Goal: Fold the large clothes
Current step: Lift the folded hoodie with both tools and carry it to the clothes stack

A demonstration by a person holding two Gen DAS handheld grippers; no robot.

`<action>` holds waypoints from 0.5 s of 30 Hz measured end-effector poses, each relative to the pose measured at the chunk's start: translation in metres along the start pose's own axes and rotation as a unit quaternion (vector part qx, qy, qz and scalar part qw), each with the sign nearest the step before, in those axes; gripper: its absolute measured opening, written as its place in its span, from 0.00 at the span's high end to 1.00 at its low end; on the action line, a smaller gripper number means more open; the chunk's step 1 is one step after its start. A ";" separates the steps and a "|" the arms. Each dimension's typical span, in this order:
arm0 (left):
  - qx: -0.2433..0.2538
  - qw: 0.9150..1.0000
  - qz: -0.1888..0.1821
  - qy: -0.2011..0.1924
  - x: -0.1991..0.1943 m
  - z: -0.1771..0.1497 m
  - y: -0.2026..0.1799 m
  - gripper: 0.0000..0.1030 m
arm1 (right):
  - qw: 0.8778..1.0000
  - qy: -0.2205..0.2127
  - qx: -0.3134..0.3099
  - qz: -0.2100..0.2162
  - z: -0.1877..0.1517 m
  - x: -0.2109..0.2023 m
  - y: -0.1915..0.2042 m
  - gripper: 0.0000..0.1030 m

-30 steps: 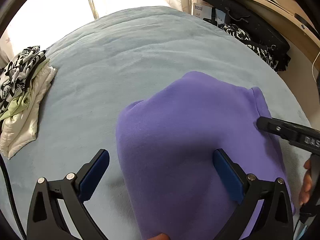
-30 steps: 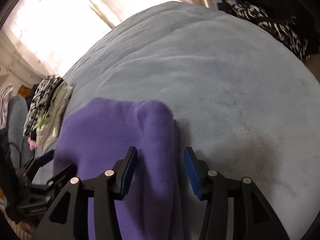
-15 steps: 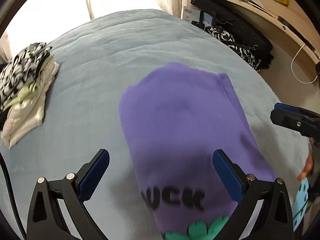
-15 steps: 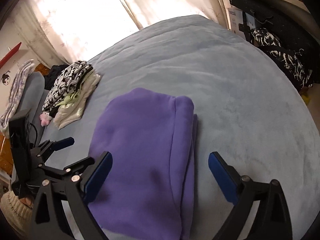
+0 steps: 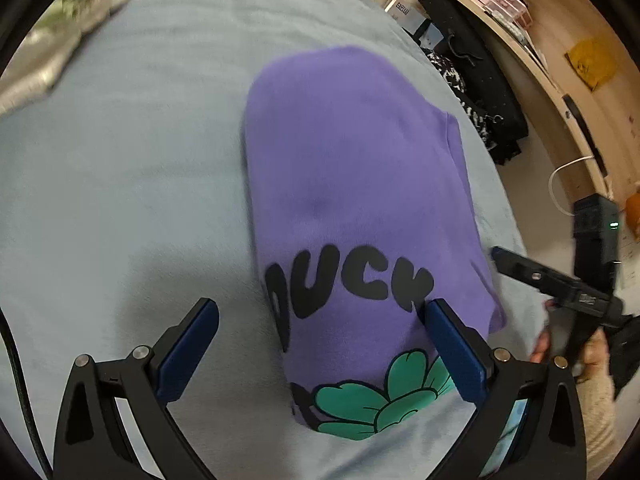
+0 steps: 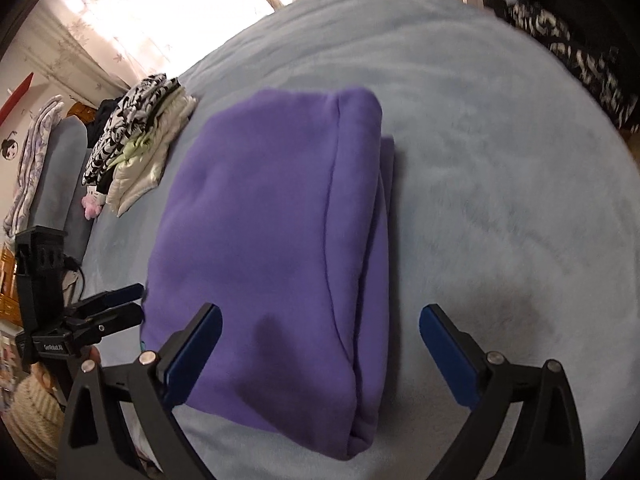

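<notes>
A folded purple sweatshirt lies on the grey-blue bed. Its near end shows black "DUCK" lettering and a green clover print. My left gripper hovers open above that printed end, touching nothing. In the right wrist view the sweatshirt shows its plain side, with a rolled fold along its right edge. My right gripper stands wide open over the near corner, its pads off the cloth. Each gripper appears in the other's view: the right gripper at the sweatshirt's right, the left gripper at its left.
A stack of folded clothes sits at the bed's far left, blurred in the left wrist view. A black-and-white garment and a wooden shelf border the bed's right side. A hand holds the right gripper.
The right gripper's jaws spread wide and let go of the sweatshirt's fold. Both grippers drew back toward the near edge; the lettering and clover print came into the left wrist view.
</notes>
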State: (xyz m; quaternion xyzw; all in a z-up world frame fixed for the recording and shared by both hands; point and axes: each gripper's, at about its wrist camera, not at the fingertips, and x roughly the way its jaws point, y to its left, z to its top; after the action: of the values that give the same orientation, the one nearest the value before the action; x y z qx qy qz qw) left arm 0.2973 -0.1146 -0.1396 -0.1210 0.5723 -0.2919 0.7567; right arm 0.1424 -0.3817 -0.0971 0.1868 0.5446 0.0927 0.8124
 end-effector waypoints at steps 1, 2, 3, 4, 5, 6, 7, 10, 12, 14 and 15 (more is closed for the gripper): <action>-0.005 1.000 -0.016 0.005 0.004 -0.001 0.002 0.01 | 1.000 0.008 0.004 0.005 0.000 0.006 -0.003 0.03; -0.007 1.000 -0.026 0.008 0.007 0.000 0.003 0.01 | 1.000 0.014 0.007 0.009 -0.001 0.011 -0.006 0.03; -0.006 0.999 -0.033 0.010 0.010 -0.001 0.003 0.01 | 1.000 0.022 0.010 0.017 -0.001 0.017 -0.009 0.03; -0.004 0.999 -0.042 0.011 0.013 -0.001 0.003 0.01 | 0.999 0.030 0.012 0.029 -0.001 0.023 -0.011 0.03; -0.001 0.999 -0.048 0.012 0.016 0.000 0.003 0.01 | 0.999 0.036 0.013 0.039 -0.002 0.028 -0.012 0.03; 0.001 0.998 -0.054 0.014 0.019 0.001 0.003 0.01 | 0.998 0.043 0.014 0.053 -0.003 0.033 -0.014 0.03; 0.003 0.998 -0.062 0.017 0.023 0.001 0.003 0.01 | 0.997 0.049 0.015 0.064 -0.003 0.038 -0.015 0.03; 0.007 0.997 -0.071 0.021 0.033 -0.002 0.002 0.00 | 0.992 0.071 0.029 0.098 -0.002 0.054 -0.019 0.03; 0.009 0.997 -0.078 0.018 0.037 -0.003 0.003 0.00 | 0.989 0.073 0.032 0.123 0.001 0.061 -0.021 0.03; 0.011 0.996 -0.088 0.016 0.040 -0.004 0.007 0.00 | 0.987 0.070 0.025 0.146 0.003 0.066 -0.022 0.03; 0.012 0.995 -0.094 0.017 0.043 -0.004 0.009 0.00 | 0.985 0.069 0.020 0.156 0.004 0.069 -0.022 0.03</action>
State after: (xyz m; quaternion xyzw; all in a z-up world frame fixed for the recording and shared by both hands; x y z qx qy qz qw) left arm 0.3035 -0.1318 -0.1801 -0.1598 0.5678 -0.3705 0.7175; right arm 0.1721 -0.3785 -0.1630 0.2786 0.5652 0.2206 0.7445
